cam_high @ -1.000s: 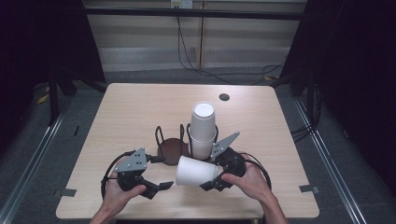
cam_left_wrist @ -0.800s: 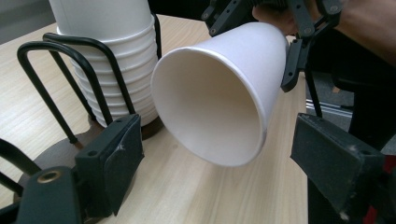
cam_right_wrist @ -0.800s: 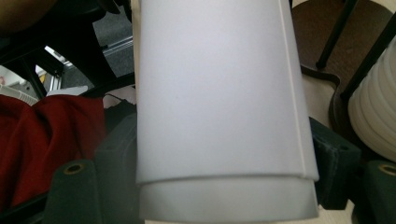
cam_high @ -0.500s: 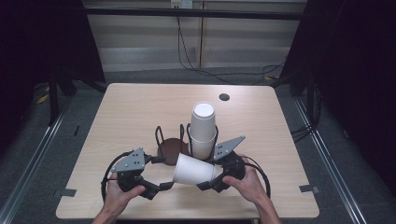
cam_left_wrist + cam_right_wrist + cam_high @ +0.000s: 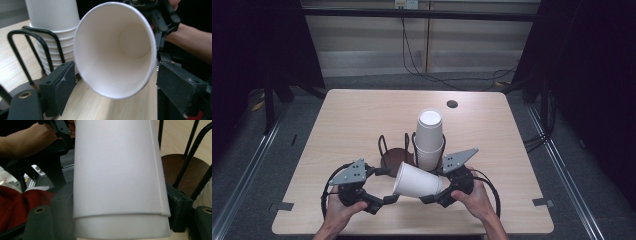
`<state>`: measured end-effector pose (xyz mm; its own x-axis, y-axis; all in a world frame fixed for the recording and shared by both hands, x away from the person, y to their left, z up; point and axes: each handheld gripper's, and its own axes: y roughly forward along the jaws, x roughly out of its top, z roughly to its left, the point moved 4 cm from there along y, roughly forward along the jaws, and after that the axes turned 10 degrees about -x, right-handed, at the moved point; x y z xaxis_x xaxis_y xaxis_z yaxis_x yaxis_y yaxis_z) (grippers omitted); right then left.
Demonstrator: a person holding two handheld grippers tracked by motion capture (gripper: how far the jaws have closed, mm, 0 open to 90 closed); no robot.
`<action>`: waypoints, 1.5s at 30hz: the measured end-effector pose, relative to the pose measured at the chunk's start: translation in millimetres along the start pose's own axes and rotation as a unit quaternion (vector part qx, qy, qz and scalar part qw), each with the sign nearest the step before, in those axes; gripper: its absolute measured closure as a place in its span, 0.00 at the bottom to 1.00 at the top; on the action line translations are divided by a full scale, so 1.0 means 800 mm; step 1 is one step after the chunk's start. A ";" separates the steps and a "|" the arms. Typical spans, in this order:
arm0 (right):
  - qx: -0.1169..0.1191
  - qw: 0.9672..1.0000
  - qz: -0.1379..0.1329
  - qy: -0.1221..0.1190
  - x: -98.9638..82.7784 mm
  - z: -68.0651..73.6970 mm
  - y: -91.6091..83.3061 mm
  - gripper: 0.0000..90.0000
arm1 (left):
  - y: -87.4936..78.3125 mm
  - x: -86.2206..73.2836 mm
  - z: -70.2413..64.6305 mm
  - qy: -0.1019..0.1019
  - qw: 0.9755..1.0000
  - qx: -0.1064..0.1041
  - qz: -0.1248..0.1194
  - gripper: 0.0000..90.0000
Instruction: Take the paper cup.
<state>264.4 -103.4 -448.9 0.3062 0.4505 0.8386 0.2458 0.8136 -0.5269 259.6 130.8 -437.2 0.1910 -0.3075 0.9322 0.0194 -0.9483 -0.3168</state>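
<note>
A white paper cup (image 5: pixel 416 180) is held on its side above the near edge of the table (image 5: pixel 347 120), its mouth turned toward the left gripper (image 5: pixel 384 200) and its base end clamped between the jaws of the right gripper (image 5: pixel 432 197). In the right gripper view the cup wall (image 5: pixel 117 170) sits between the two dark pads, and a second rim shows below the first — two cups may be nested there, though it cannot be told for certain. The left gripper's jaws stand partly open on either side of the cup's mouth (image 5: pixel 115 50); the pads are not pressed on the rim, and they have just been opening a little, with nothing gripped between them.

Just behind the cup, the wire holder (image 5: pixel 397 150) stands with a stack of cups (image 5: pixel 430 137) in its right ring and a bare brown base in its left.

Several slips are judged possible from here. The thin wall could be crushed or ovalled if the right jaws are squeezed harder. If two cups are indeed nested, both could be carried off together, or the inner one could drop out once the grip is shifted. The left pads could also catch the rim unevenly and knock the cup askew.

The high view gives the layout: both hands, the holder, the stack. The left gripper view looks straight into the cup, which is seen to be empty, and the right gripper view alone reveals the doubled rim
</note>
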 end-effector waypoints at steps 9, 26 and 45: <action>0.009 1.000 -0.001 -0.010 0.004 0.006 0.005 0.28 | 0.002 -0.002 0.002 -0.005 1.000 -0.005 -0.006 0.17; 0.026 0.999 0.004 -0.021 0.008 0.015 0.010 0.28 | 0.010 -0.002 0.003 -0.006 1.000 -0.012 -0.004 0.00; 0.035 0.999 0.007 -0.031 0.011 0.022 0.020 0.28 | 0.018 0.000 -0.002 -0.017 0.999 -0.039 -0.012 0.06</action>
<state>255.0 -80.1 -447.2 0.2505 0.4830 0.8390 0.1765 0.8293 -0.5302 258.0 117.0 -441.3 0.2246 -0.2837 0.9323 -0.0512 -0.9588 -0.2794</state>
